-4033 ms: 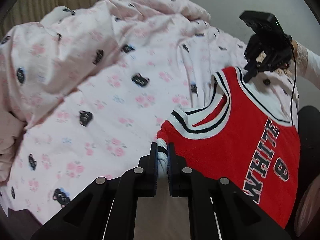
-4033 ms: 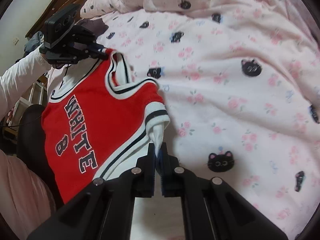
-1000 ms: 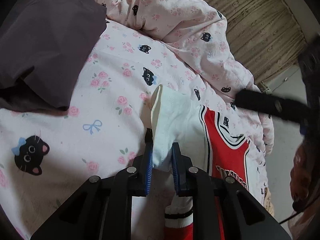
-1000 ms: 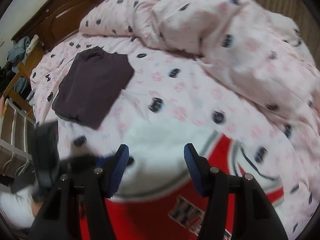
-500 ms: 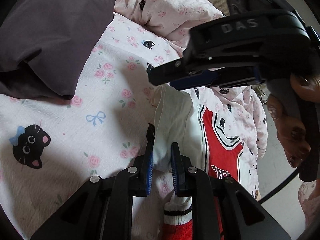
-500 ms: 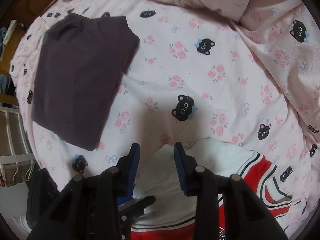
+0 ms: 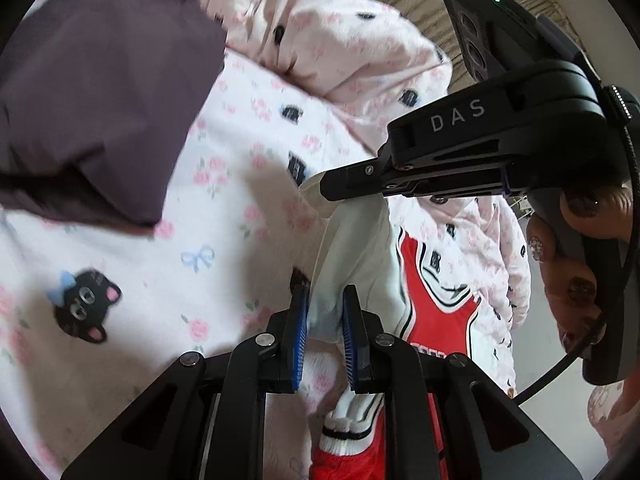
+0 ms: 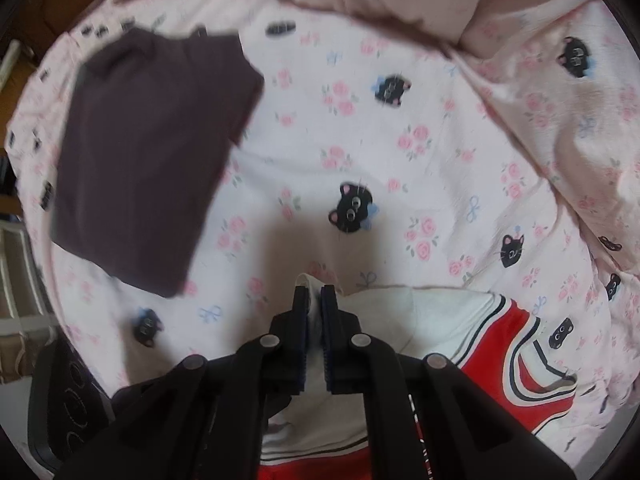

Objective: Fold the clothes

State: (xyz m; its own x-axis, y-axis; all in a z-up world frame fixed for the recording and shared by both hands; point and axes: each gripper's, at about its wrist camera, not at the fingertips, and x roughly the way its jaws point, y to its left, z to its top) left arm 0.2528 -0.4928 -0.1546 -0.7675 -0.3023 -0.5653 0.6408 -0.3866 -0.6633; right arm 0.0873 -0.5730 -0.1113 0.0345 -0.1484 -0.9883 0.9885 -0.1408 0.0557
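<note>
Two grippers now pinching same red-and-white jersey (image 7: pixel 436 280) lying on pink cat-print bed (image 8: pixel 400 168). Right gripper (image 8: pixel 314 300), wide open second ago, now squeezing tight on white corner. Left gripper (image 7: pixel 324 312) still holding white edge, narrow gap. Dark folded garment (image 8: pixel 152 152) staying beside jersey, not touching.

Red jersey (image 8: pixel 496 344), white inside showing, partly folded on bed

Your right gripper (image 7: pixel 332 188) hides the jersey's (image 7: pixel 360 240) far corner in the left view. The dark garment (image 7: pixel 100 100) runs off that frame's left edge. Sheet prints (image 8: pixel 280 28) blur near both rims.
</note>
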